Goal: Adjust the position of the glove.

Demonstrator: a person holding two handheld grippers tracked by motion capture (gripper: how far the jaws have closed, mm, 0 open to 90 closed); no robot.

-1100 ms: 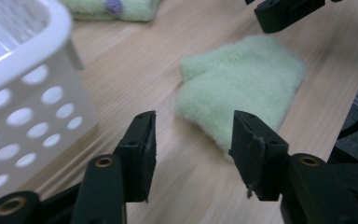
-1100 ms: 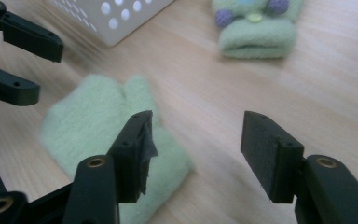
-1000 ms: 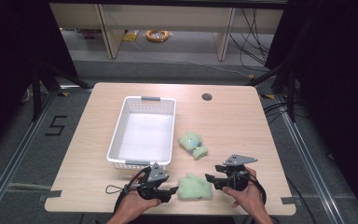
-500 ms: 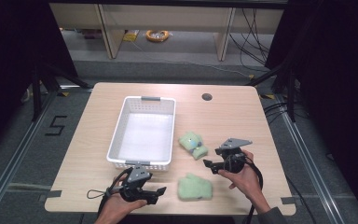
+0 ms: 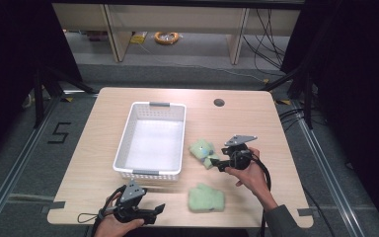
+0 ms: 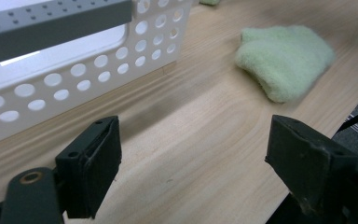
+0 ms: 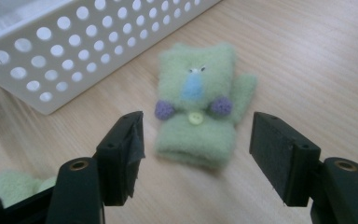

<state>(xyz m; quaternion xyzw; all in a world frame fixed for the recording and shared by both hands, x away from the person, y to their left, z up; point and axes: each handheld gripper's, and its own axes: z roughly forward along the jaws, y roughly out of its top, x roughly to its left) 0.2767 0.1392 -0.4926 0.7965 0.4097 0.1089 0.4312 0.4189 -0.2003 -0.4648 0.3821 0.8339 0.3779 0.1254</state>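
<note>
The right gripper [image 7: 196, 154], jaws standing apart and empty after just closing slightly, is facing the green felt puppet [image 7: 200, 109] lying just ahead between them, likely soft, light and squashy, best pinched across its near hem.

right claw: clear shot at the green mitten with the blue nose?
Probably yes. The right claw stands open right before the mitten, nothing between them; the basket sits off to one side.
</note>
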